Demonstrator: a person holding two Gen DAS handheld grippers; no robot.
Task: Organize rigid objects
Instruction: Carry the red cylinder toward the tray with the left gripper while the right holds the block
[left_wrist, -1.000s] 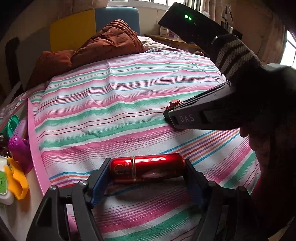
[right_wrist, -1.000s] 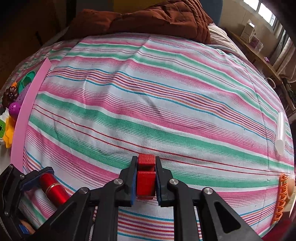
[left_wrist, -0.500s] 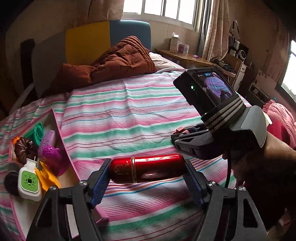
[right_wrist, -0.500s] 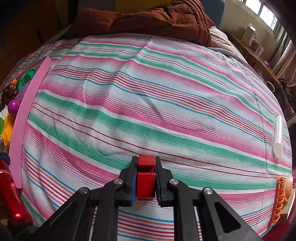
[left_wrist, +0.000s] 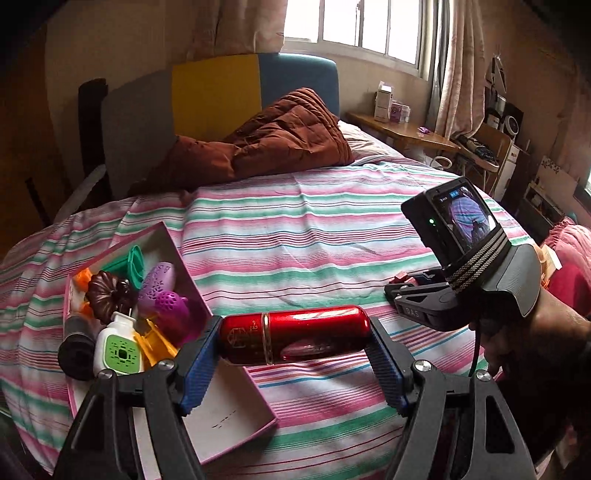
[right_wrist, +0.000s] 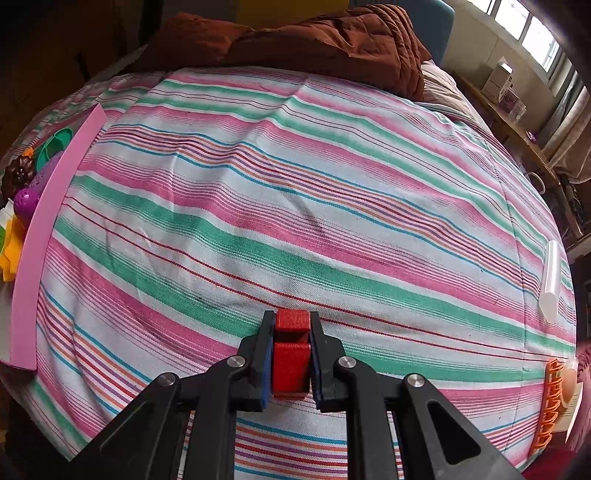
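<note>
A bed (left_wrist: 332, 236) with a pink, green and white striped cover is seen from two hand-held tools. The left tongs (left_wrist: 295, 341) are closed on the two ends of a shiny red tube (left_wrist: 293, 339), which is held crosswise — its long axis runs left to right between the blue pads, lifted clear of the cover. A pink-edged box (left_wrist: 236, 417) lies on the bed just below and to the left of the tube, its far half filled with small plastic toys and a white and green bottle (left_wrist: 119, 350); its near, white floor is bare. The left tongs are judged far nearer the box than the right ones, so the tube likely goes there, carried left and down. The right tongs (right_wrist: 291, 356) are closed on a small red block (right_wrist: 291, 360), held low over the cover, well apart from the box. A clear stick (right_wrist: 552, 282) and an orange comb-like piece (right_wrist: 550, 402) lie at the bed's right edge.
</note>
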